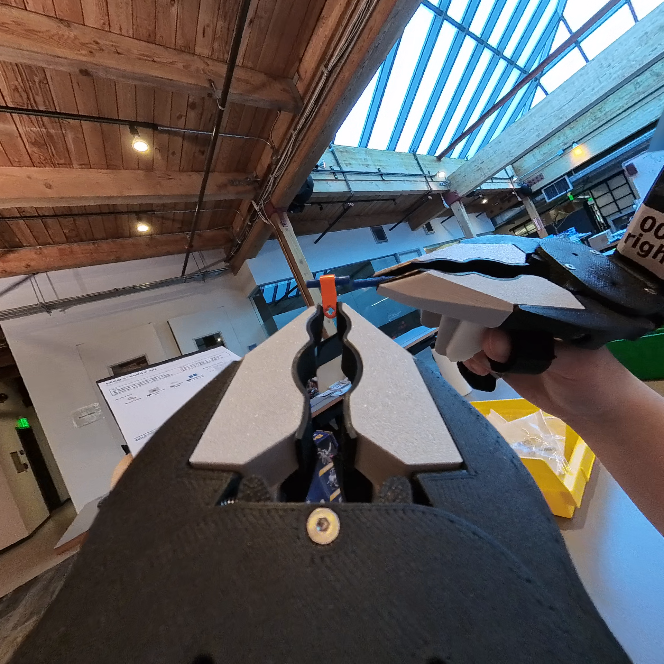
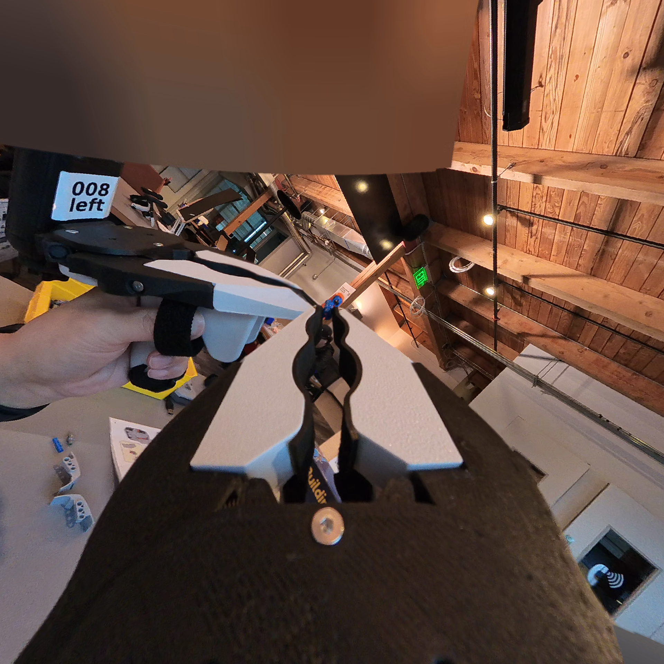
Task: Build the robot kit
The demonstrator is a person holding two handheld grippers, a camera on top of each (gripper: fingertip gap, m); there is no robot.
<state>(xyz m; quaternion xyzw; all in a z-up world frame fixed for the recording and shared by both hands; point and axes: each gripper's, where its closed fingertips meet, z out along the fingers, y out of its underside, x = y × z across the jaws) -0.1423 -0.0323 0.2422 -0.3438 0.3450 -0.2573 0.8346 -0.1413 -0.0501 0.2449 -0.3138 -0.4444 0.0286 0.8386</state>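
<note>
Pinching the light, rigid orange connector by its lower lug, left gripper jaws closed; right gripper jaws clamp the thin blue axle threaded through it.

An orange piece sits on a dark blue rod at frame centre. Both grippers are black with pale grey fingers. A yellow bin sits at lower right.

both grippers raised, jaws closed, tips together
</note>
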